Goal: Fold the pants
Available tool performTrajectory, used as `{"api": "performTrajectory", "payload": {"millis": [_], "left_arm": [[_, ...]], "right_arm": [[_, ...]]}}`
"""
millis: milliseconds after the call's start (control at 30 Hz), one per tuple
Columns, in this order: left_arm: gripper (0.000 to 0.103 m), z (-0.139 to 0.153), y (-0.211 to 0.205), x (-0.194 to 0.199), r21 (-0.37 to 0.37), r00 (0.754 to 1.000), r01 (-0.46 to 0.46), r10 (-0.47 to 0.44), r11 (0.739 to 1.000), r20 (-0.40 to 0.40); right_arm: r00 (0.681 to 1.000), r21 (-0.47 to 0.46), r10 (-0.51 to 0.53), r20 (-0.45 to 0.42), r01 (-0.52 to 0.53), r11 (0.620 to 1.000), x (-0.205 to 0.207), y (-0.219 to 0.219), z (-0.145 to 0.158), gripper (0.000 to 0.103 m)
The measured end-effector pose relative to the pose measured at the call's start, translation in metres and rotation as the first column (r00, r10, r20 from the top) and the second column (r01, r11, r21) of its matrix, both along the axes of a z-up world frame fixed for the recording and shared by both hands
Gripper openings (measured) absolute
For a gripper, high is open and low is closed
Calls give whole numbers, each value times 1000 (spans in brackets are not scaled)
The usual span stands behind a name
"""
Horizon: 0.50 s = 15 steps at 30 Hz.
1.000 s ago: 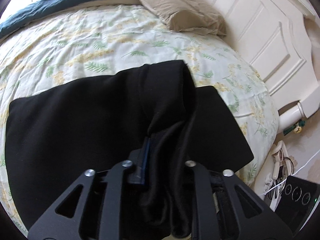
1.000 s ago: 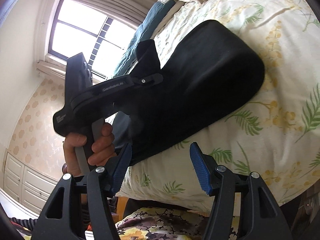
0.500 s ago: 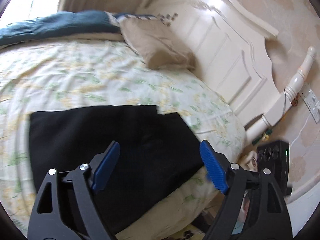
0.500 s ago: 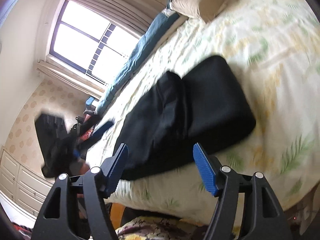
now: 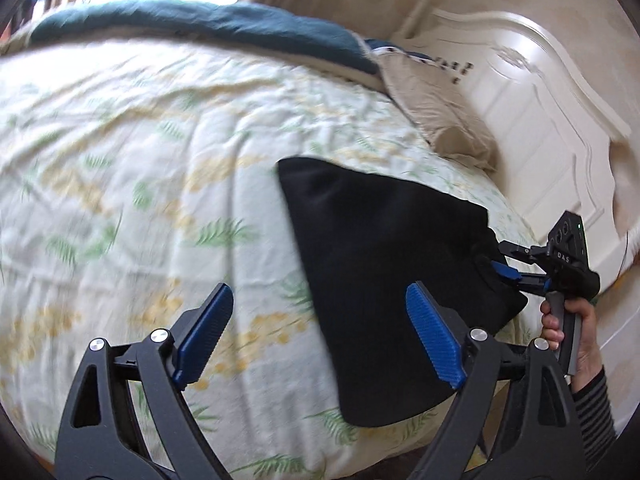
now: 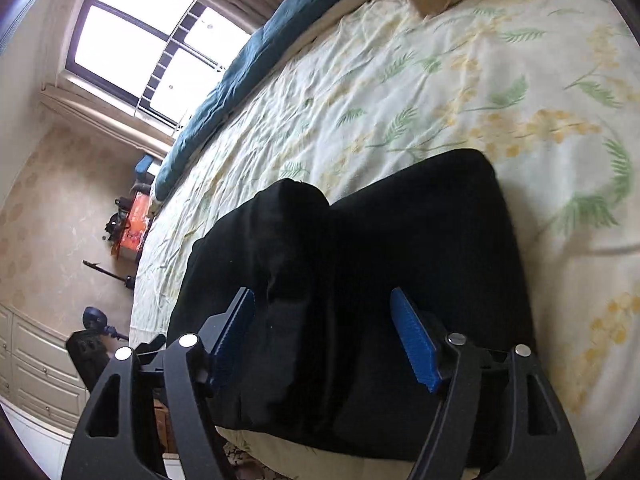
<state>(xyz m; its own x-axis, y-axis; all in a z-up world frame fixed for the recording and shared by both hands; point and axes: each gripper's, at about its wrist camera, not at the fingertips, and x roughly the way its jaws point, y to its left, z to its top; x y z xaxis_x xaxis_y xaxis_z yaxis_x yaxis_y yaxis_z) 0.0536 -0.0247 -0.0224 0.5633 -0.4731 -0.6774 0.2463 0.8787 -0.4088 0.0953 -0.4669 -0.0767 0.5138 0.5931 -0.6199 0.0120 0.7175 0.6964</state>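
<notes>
Black cloth, the pants (image 6: 400,264) lie folded near the bed's (image 5: 120,152) foot edge, on the floral sheet, with a raised lump along one layer. Our left gripper (image 5: 320,340) hangs above the sheet beside them, jaws wide apart and empty; our right gripper (image 6: 324,340) sits at their near edge, jaws apart, nothing clamped. To finish well, we should pinch both layers at the edge, flatten that lump and keep edges aligned. No containers show here.
</notes>
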Motion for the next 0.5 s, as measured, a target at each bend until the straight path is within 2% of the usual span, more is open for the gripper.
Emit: {"api": "performTrajectory", "payload": {"millis": [100,267,300,333,367,433,500], "left_arm": [[88,-9,6,0,-27,999,-16,15,999,-30],[88,-18,3,0,-46,998,-13,10,999,-56],[88,-19,2,0,-50,998,-12,9,999,-64],[88,-20,1,1,-51,998,-14,10,999,-69],[88,-21,2,1,-56,997,-17,13,998,-74],[88,-23,4,2,-70,996,-22,16,997,-85],[88,-25,7,3,-79,995,-33,26,996,-99]], "right_arm": [[1000,-9,21,-9,-21,1000,4,5,0,71],[997,-148,78,1,-77,986,6,28,8,67],[996,-168,86,3,-85,982,6,32,10,63],[994,-162,105,5,-103,981,6,36,11,55],[992,-134,129,-3,-128,983,6,40,9,52],[986,-117,165,-29,-167,979,8,49,1,35],[987,-145,160,-15,-160,976,8,53,1,28]]}}
